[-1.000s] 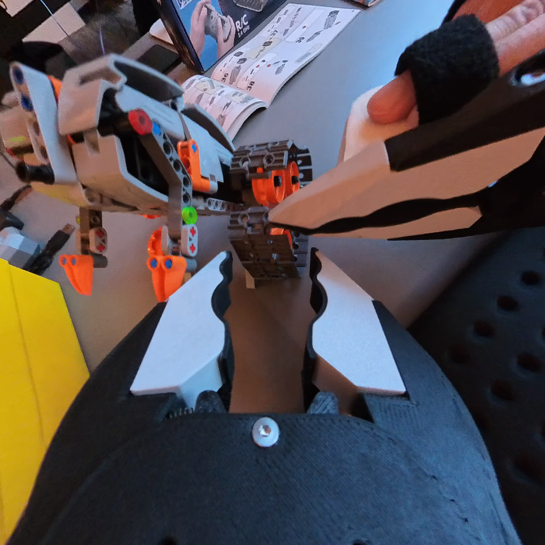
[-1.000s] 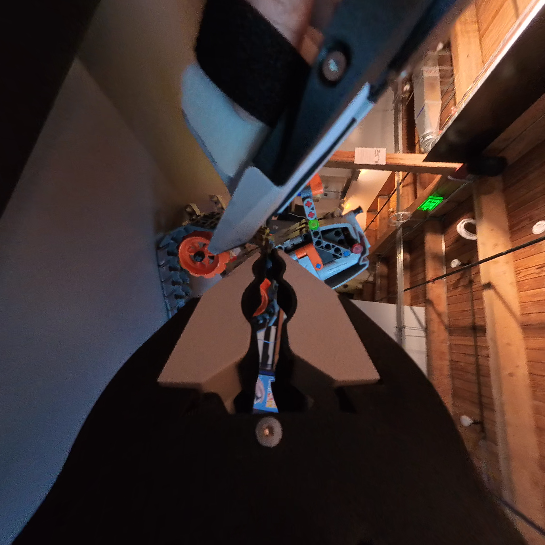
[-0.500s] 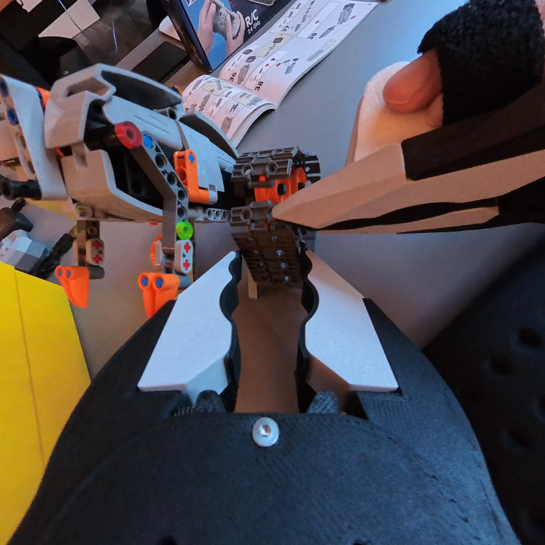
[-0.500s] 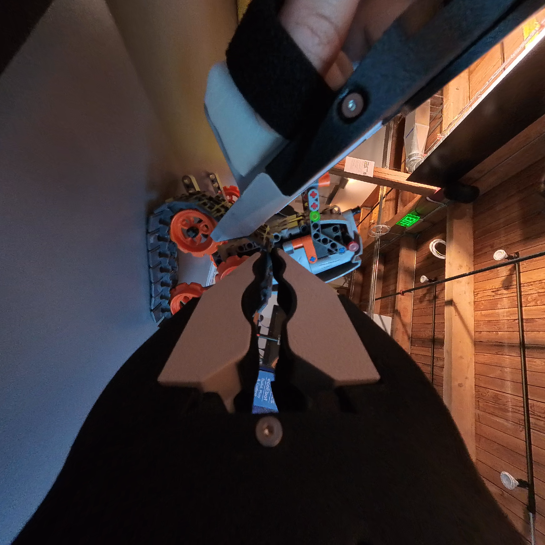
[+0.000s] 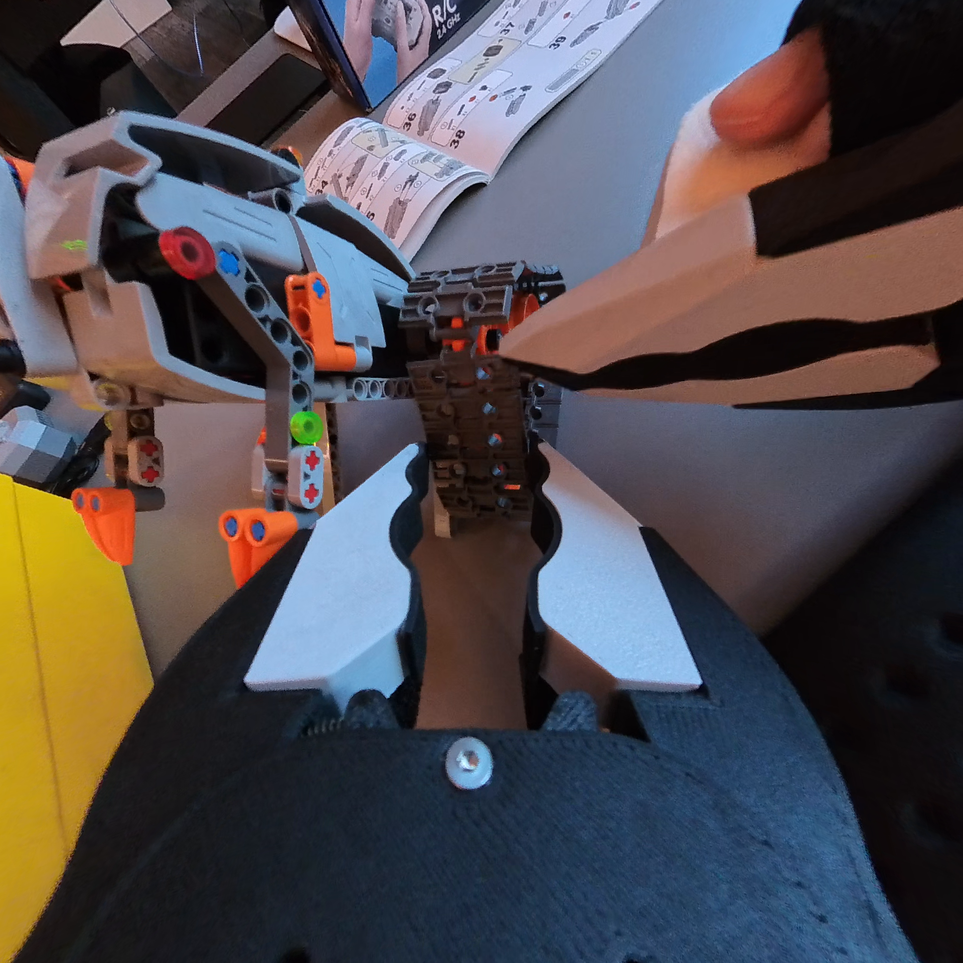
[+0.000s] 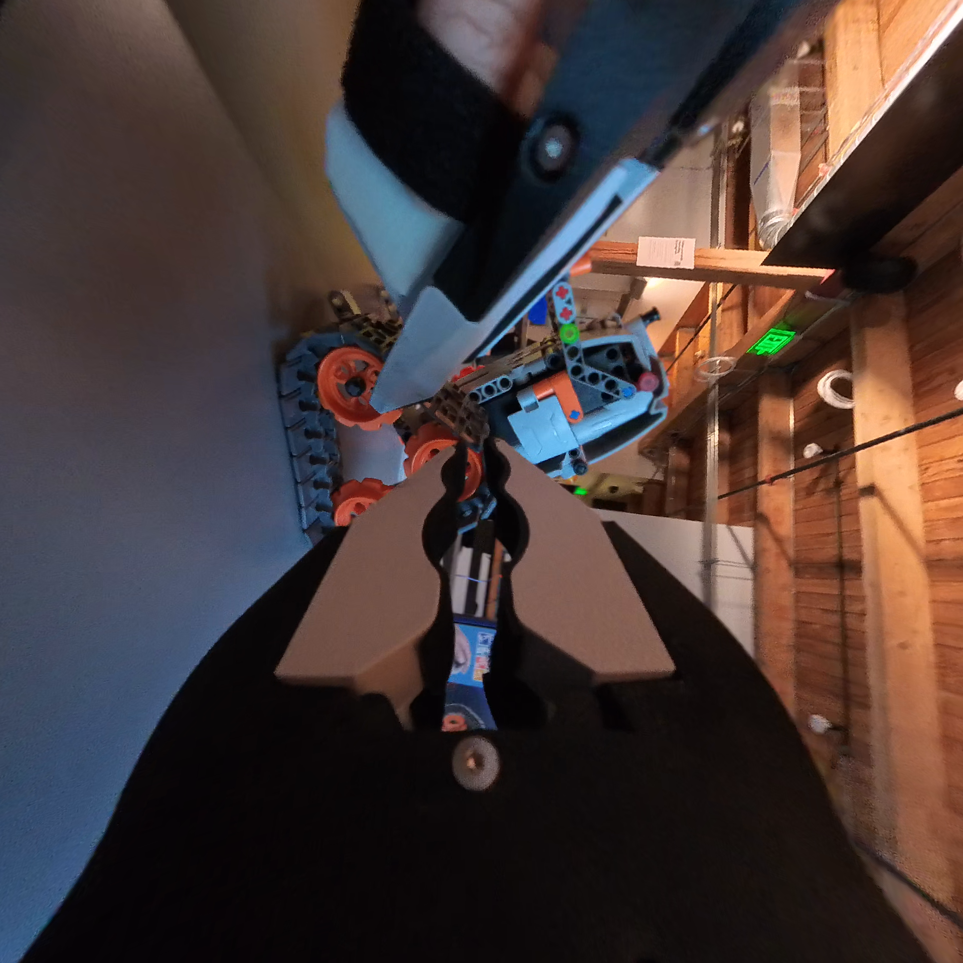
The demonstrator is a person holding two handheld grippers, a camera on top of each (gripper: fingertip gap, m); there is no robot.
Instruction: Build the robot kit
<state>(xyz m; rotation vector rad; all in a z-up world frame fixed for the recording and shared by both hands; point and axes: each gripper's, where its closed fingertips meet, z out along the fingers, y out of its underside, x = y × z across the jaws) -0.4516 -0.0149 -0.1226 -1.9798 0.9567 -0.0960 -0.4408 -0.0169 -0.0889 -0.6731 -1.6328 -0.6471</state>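
Left wrist view: bright, soft cool daylight with a warm tint on the counter beyond the jaws; shadows soft. Strong fisheye bend at the edges. Toy vehicle ahead-left of the jaws is sharp; the yellow box at far left is smeared. Right wrist view: much dimmer, gripper body nearly black. Warm lamp glow on the wooden wall right of the jaws, green sign glaring. Slight motion blur above the jaws.

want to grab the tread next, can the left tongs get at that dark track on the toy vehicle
Probably yes: the left tongs stand open around the dark track; the right tongs touch its top only.
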